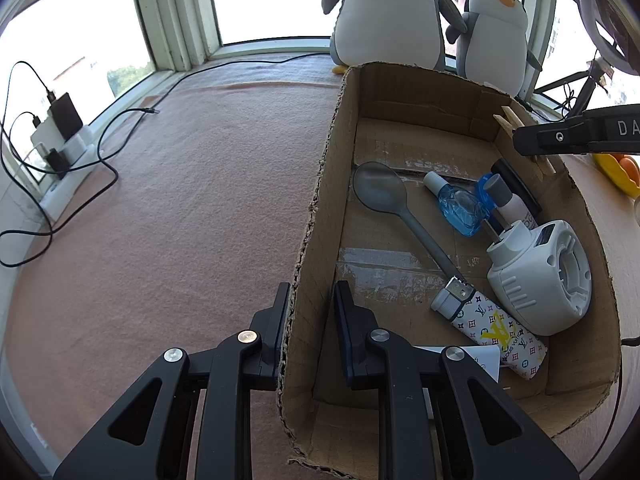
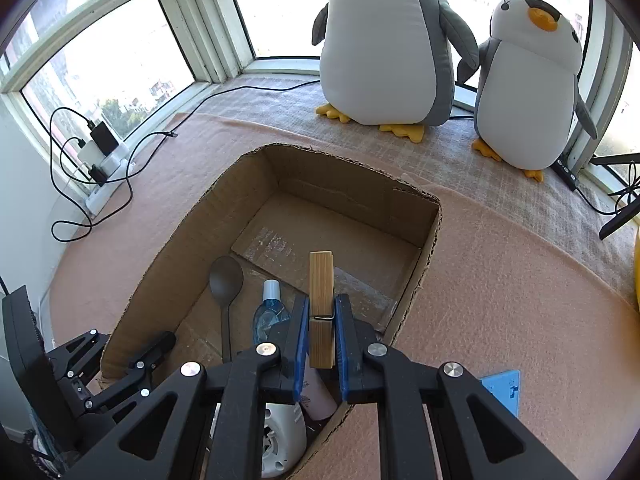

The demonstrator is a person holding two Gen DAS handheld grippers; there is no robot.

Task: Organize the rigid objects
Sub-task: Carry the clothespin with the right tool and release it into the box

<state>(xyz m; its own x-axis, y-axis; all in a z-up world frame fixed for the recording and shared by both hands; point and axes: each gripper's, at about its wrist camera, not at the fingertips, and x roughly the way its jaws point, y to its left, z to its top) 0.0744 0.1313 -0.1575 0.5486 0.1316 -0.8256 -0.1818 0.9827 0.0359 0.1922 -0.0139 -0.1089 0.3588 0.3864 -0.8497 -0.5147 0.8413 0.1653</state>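
An open cardboard box [image 1: 320,216] [image 2: 192,232] stands on the pink cloth. It holds a grey spoon [image 1: 384,196] [image 2: 226,280], a blue bottle [image 1: 460,204] [image 2: 268,312], a white plastic device [image 1: 540,276], a patterned case [image 1: 500,332] and a white tube. My left gripper [image 1: 310,304] straddles the box's left wall, one finger inside and one outside; whether it clamps the wall I cannot tell. My right gripper [image 2: 322,312] is shut on a wooden clothespin [image 2: 321,304] and holds it above the box's right side. The clothespin [image 1: 510,118] also shows in the left wrist view.
Two plush penguins [image 2: 384,40] [image 2: 528,80] stand by the window behind the box. A power strip with chargers and cables [image 1: 60,140] lies at the left. A blue card [image 2: 500,388] lies on the cloth at the right. A yellow object [image 1: 620,172] sits right of the box.
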